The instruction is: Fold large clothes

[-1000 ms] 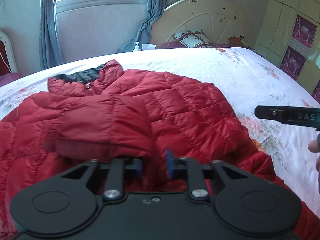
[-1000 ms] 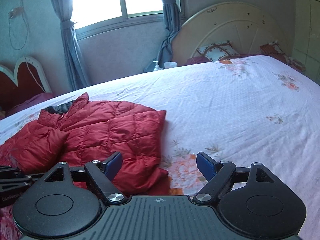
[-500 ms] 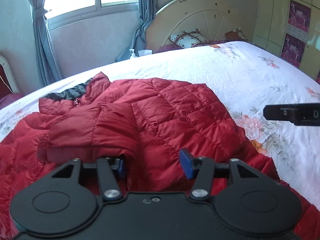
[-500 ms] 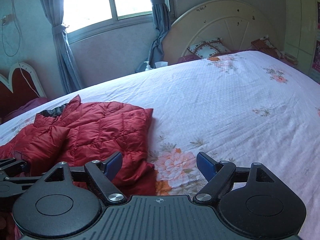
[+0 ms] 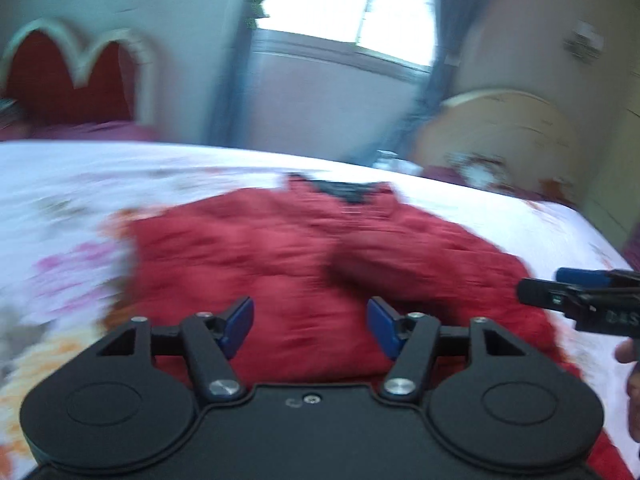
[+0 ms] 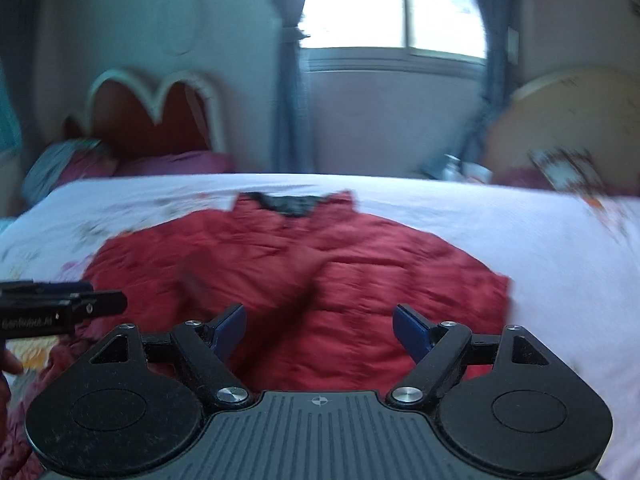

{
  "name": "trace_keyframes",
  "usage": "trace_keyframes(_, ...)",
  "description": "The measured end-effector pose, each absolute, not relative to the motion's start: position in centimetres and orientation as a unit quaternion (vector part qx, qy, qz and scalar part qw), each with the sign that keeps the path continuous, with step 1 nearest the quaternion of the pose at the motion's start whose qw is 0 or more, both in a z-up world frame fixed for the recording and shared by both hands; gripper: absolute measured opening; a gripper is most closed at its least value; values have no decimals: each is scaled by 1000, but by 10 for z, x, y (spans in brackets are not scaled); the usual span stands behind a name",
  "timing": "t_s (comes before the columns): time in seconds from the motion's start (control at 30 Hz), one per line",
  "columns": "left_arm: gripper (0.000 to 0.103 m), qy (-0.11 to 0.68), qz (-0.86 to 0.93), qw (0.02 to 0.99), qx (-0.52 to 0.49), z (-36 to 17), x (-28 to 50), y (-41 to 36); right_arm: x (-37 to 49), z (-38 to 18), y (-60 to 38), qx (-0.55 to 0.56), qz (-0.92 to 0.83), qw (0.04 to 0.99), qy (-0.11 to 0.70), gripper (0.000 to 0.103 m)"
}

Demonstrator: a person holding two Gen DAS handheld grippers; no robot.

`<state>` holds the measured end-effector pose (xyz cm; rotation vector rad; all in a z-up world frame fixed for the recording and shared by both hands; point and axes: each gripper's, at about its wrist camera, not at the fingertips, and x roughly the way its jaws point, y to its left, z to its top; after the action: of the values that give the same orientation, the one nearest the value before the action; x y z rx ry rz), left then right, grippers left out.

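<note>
A red quilted puffer jacket (image 5: 320, 256) (image 6: 304, 272) lies spread on the bed, its dark-lined collar at the far end and a sleeve folded across its chest. Both frames are blurred by motion. My left gripper (image 5: 310, 326) hovers over the jacket's near hem; its jaws are opening and nothing is between the blue pads. My right gripper (image 6: 318, 330) stands wide open above the same hem, also with nothing in it. Each gripper shows at the edge of the other's view: the right one (image 5: 580, 300), the left one (image 6: 60, 308).
The bed has a white floral sheet (image 6: 560, 248). Behind it are a red heart-shaped headboard (image 6: 156, 116), a curtained window (image 6: 392, 8) and a round cream headboard (image 5: 500, 136) with a patterned pillow. A person's fingers (image 5: 628, 356) show at the right edge.
The left gripper let go of the folded sleeve and its jaws widened. Both grippers swung round to face the jacket from its hem, so the collar now points away.
</note>
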<state>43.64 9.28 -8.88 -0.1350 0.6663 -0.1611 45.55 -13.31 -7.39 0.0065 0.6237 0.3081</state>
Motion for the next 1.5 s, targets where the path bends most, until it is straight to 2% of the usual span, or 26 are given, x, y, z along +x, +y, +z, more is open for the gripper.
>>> trace_keyframes(0.13, 53, 346, -52, 933, -91, -97, 442, 130, 474, -79, -74, -83, 195, 930, 301, 80)
trace_keyframes(0.27, 51, 360, -70, 926, -92, -107, 448, 132, 489, -98, -35, -185, 195, 918, 292, 80)
trace_keyframes(0.3, 51, 362, -71, 925, -87, -110, 449, 130, 492, -102, -35, -193, 181, 920, 291, 73)
trace_keyframes(0.33, 51, 364, -72, 925, -84, -113, 452, 129, 495, -103, -41, -182, 164, 923, 296, 61)
trace_keyframes(0.37, 51, 366, -74, 924, -83, -116, 454, 129, 499, -103, -53, -155, 148, 926, 312, 54)
trace_keyframes(0.57, 51, 373, -70, 922, -74, -125, 461, 127, 499, -128, -167, 48, 26, 915, 400, 54)
trace_keyframes(0.67, 51, 364, -73, 926, -72, -122, 462, 128, 483, -123, -195, 105, 23, 924, 368, 55)
trace_keyframes(0.7, 51, 362, -72, 927, -71, -121, 463, 128, 480, -121, -199, 119, 29, 925, 360, 59)
trace_keyframes(0.77, 51, 363, -73, 926, -69, -120, 467, 129, 482, -124, -206, 144, 33, 921, 362, 75)
trace_keyframes(1.0, 51, 367, -74, 926, -51, -121, 480, 130, 515, -146, -247, 307, 19, 873, 378, 74)
trace_keyframes(1.03, 51, 368, -75, 926, -47, -122, 481, 130, 520, -148, -248, 310, 21, 873, 375, 71)
trace_keyframes(1.07, 51, 368, -75, 926, -43, -123, 483, 129, 524, -149, -247, 311, 25, 873, 375, 48)
trace_keyframes(1.1, 51, 369, -75, 925, -40, -125, 485, 129, 528, -150, -248, 311, 29, 871, 379, 17)
trace_keyframes(1.13, 51, 371, -76, 925, -38, -126, 487, 130, 529, -150, -248, 315, 36, 870, 378, 11)
trace_keyframes(1.33, 51, 363, -72, 929, -34, -127, 490, 132, 484, -141, -243, 288, 36, 885, 364, 7)
trace_keyframes(1.5, 52, 368, -78, 927, -12, -132, 493, 128, 465, -155, -236, 276, 25, 883, 379, 7)
